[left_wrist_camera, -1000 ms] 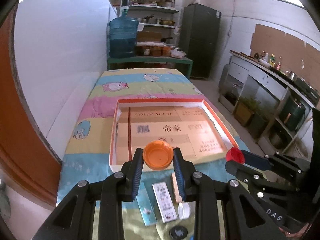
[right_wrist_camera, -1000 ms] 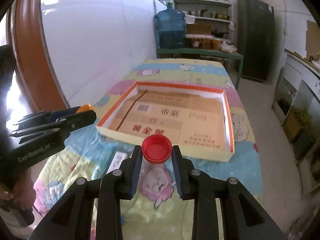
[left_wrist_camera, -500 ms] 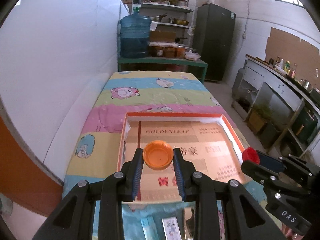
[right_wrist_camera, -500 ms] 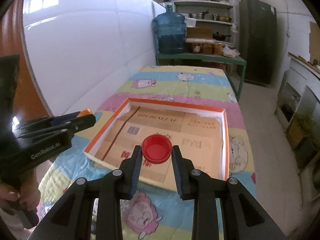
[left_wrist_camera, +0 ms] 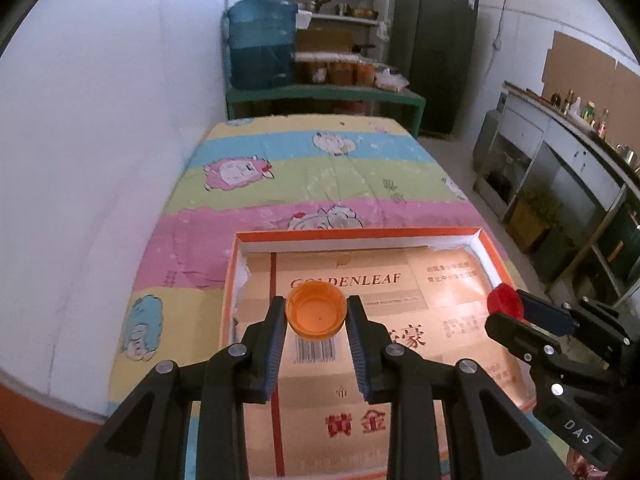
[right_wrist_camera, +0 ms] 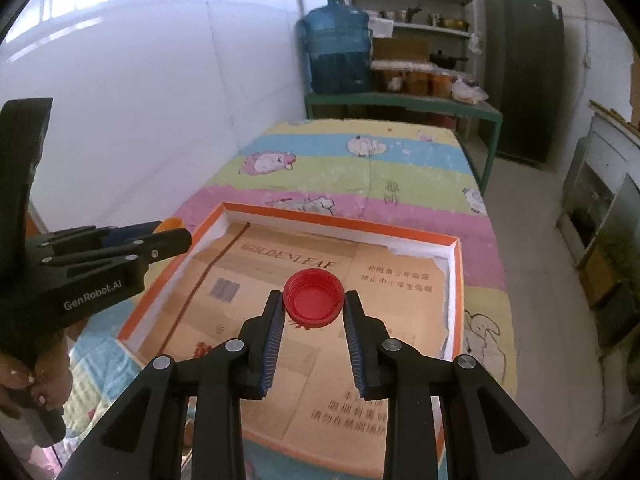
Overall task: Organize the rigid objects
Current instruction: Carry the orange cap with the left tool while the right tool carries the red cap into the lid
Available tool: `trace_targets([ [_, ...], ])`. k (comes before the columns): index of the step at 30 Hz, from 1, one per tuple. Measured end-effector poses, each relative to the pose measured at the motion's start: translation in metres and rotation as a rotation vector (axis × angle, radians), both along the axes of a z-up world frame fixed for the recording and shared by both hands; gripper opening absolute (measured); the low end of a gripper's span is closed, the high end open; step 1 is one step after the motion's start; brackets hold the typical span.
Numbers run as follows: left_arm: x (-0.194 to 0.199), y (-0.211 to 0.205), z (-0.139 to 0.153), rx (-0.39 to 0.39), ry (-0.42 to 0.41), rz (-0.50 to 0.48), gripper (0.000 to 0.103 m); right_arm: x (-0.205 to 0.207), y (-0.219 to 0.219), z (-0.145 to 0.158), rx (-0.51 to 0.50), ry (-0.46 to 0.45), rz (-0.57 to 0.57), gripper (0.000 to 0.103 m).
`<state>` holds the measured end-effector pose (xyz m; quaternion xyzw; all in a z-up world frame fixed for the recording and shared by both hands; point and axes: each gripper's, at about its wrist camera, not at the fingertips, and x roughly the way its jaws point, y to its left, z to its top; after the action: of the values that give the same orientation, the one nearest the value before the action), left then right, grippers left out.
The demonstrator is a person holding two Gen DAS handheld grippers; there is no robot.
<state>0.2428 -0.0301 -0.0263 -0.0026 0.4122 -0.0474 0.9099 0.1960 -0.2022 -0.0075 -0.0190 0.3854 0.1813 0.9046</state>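
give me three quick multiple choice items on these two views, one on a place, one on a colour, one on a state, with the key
1. Where is the orange cap?
A. above the cardboard tray
B. on the shelf
C. on the floor

2. What colour is the cap in the right gripper?
A. blue
B. red
C. white

3. How does the left gripper stand?
A. wide open, holding nothing
B. out of view
C. shut on the orange cap

Key: 1 A, the tray's printed floor shows right behind it. 2 B, the red cap sits between the jaws. 3 C, both pads press the cap's sides.
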Motion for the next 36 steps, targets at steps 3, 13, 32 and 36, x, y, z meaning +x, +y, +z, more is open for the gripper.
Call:
trace_targets([
  [3,0.013,0.0,-0.015,-0.01,0.042,0.005,0.03,0.017,0.002,-0.012,-0.009,0.034,-0.003,0.03],
  [13,0.037,0.005,-0.049,0.004,0.094,0.031,0.03,0.049,0.009,-0.047,-0.02,0.117,-0.016,0.03],
  [32,0.048,-0.004,-0.072,0.047,0.152,0.01,0.031,0.059,0.01,-0.073,-0.033,0.182,-0.028,0.031],
  [36,0.047,-0.001,-0.073,0.006,0.153,-0.023,0.034,0.059,0.011,-0.072,-0.034,0.186,-0.027,0.031],
])
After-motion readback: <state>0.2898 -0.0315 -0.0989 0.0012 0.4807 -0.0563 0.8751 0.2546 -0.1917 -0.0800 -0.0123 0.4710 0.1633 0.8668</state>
